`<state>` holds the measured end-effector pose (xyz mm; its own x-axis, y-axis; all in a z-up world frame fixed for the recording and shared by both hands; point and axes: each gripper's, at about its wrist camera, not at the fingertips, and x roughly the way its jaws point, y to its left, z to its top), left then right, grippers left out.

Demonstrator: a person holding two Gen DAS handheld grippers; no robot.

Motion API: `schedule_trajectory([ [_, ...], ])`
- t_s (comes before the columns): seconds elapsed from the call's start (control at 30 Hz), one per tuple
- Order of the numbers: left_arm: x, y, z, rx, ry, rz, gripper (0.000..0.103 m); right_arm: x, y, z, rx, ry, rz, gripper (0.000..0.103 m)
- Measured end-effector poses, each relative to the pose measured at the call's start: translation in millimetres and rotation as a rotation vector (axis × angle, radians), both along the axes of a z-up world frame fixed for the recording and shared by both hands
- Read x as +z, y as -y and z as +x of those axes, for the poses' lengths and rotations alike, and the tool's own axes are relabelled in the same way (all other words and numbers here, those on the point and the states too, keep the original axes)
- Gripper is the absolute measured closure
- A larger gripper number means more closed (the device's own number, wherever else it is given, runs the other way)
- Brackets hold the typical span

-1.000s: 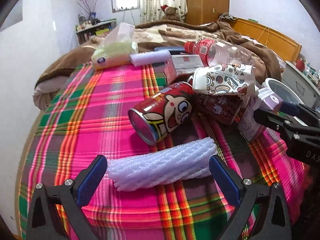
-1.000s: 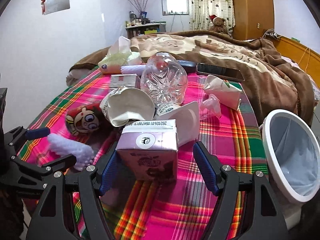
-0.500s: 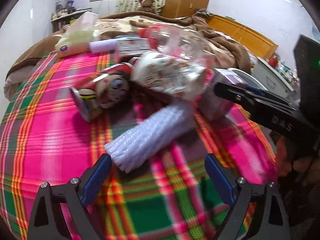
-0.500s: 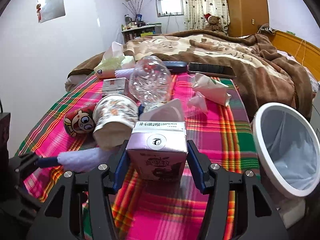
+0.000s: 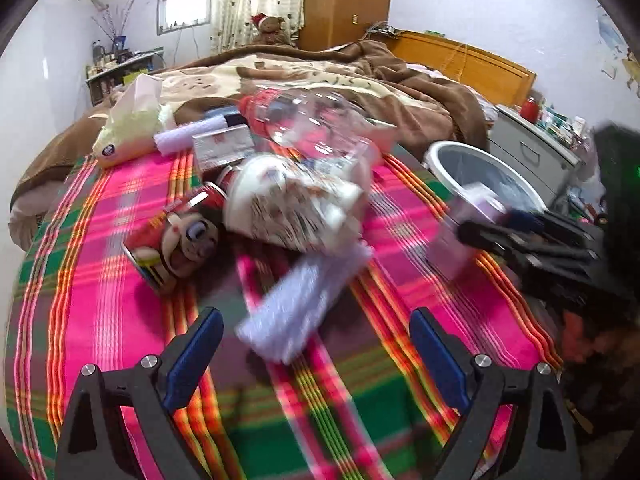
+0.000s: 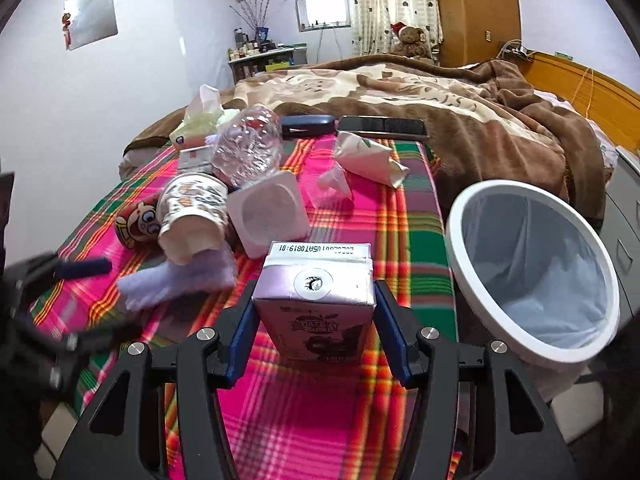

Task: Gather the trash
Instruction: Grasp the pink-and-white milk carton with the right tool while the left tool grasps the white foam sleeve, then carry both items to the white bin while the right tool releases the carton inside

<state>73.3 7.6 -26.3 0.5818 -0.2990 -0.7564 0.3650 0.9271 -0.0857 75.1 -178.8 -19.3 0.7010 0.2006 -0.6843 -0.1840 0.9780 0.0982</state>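
Two claws at work above a trash-strewn bed.
Right claw (image 6: pixel 316 316) grips the purple carton (image 6: pixel 316 300); left claw (image 5: pixel 316 354), wide, straddles the foam sleeve (image 5: pixel 300 300).

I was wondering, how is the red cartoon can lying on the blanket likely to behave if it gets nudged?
The can lies on its side, so it would probably roll rather than slide. The plaid blanket looks soft, which may slow it. The paper cup lies close against it, so a roll that way would likely stop early.
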Motion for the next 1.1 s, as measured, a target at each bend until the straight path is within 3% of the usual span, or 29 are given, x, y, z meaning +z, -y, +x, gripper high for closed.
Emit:
schedule_trajectory([
  [0.13,-14,-6,27,0.018,-0.064,0.000,0.008,0,2,-2,0.011,-0.002,0.007,0.047],
  [0.27,-15,0,33,-0.010,-0.049,0.035,0.011,-1,7,-6,0.012,-0.004,0.012,0.047],
  [0.33,-16,4,35,-0.034,-0.059,0.023,0.020,-1,10,-9,0.006,-0.005,0.020,0.047],
  [0.4,-22,9,43,-0.047,-0.097,0.018,0.039,-1,13,-11,0.004,-0.005,0.022,0.047],
  [0.57,-29,22,37,-0.073,-0.096,0.055,0.049,-2,17,-12,-0.002,-0.006,0.018,0.047],
  [0.77,-30,23,35,-0.065,-0.094,0.047,0.054,-3,18,-12,-0.004,-0.002,0.022,0.047],
  [0.8,-30,24,34,-0.063,-0.092,0.049,0.059,-3,19,-12,-0.004,-0.001,0.024,0.047],
  [0.87,-29,23,34,-0.055,-0.090,0.037,0.068,-4,20,-13,-0.006,-0.001,0.029,0.047],
  [1.1,-24,24,23,-0.032,-0.094,-0.037,0.073,-2,25,-16,-0.012,0.007,0.041,0.047],
])
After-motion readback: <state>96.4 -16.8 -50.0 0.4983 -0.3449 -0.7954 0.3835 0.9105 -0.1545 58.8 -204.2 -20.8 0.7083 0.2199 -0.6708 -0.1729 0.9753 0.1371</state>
